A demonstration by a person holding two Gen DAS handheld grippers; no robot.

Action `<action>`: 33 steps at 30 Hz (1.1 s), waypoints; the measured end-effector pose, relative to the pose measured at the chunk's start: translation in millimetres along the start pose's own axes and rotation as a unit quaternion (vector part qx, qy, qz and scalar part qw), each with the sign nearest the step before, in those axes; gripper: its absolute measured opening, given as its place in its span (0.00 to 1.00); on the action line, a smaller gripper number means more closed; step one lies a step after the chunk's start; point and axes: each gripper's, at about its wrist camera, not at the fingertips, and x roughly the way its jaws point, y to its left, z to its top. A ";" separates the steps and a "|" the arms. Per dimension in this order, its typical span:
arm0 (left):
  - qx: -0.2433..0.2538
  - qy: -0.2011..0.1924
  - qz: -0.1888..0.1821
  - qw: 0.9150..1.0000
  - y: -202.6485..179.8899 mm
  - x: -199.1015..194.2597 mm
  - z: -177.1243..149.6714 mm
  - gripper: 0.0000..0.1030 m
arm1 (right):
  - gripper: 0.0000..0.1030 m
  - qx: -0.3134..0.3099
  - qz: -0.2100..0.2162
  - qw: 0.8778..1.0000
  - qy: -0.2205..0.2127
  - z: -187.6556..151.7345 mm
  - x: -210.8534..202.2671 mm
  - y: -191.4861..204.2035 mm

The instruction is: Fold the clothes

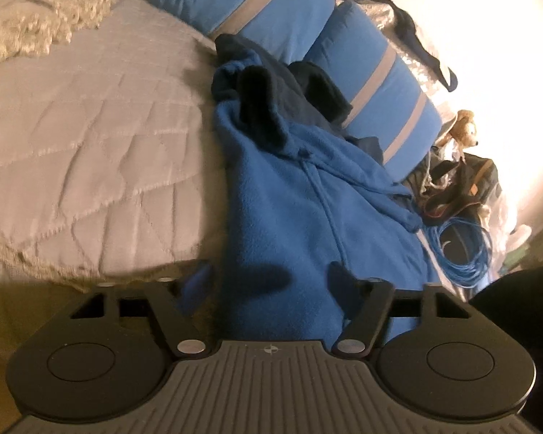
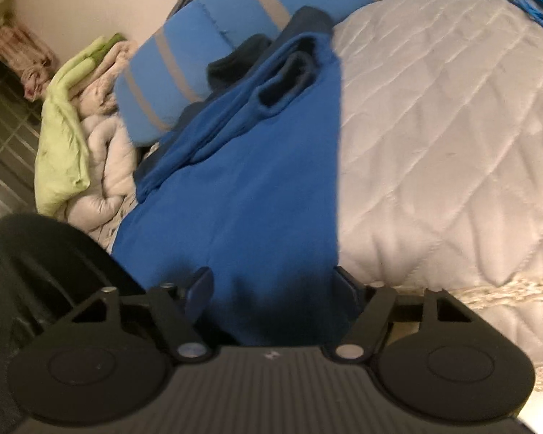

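My left tongs and right tongs both spread wide — gripping nothing, blue fleece hoodie flat at the bed's near edge, sleeves folded in.

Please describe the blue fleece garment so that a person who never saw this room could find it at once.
On the bed with the white quilted cover, look along the row of striped blue pillows. The blue fleece garment lies stretched from those pillows toward both open grippers. Unlike the smooth, grey-striped pillows, it is fuzzy, plain blue, with a dark navy lining at its far end.
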 end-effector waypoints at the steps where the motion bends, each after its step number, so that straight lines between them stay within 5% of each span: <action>1: -0.009 0.008 -0.008 1.000 1.7 0.1 -1.2 0.52 | 0.61 0.000 0.001 1.000 0.003 -0.2 1.9 0.8; 3: -0.024 0.026 0.000 0.999 2.0 0.8 -2.1 0.37 | 0.32 0.007 0.002 1.000 0.006 0.6 5.4 1.7; 4: -0.030 0.037 0.008 0.999 0.8 1.5 -1.6 0.15 | 0.20 0.012 0.000 1.000 0.004 2.0 6.1 1.9; 5: -0.032 0.051 0.015 0.998 -2.2 2.3 0.7 0.08 | 0.07 0.020 0.005 1.000 0.001 4.1 6.0 1.6; 9: -0.006 0.049 -0.005 0.999 -22.0 -7.7 26.9 0.07 | 0.07 0.024 0.031 0.999 -0.015 26.9 4.2 11.6; 14: -0.036 0.006 -0.025 0.999 -22.8 -11.1 82.2 0.06 | 0.06 0.017 0.041 0.998 -0.054 77.9 8.2 25.9; 20: -0.077 -0.039 0.007 0.996 -18.5 22.7 144.1 0.07 | 0.06 0.036 0.022 0.991 -0.125 156.4 26.6 32.3; 23: -0.087 -0.042 0.032 0.995 -16.1 46.8 161.6 0.07 | 0.06 0.036 -0.010 0.991 -0.125 183.7 47.3 28.3; 33: -0.143 -0.044 0.071 0.986 5.1 91.1 195.4 0.07 | 0.06 0.093 -0.061 0.986 -0.126 212.8 99.2 -12.6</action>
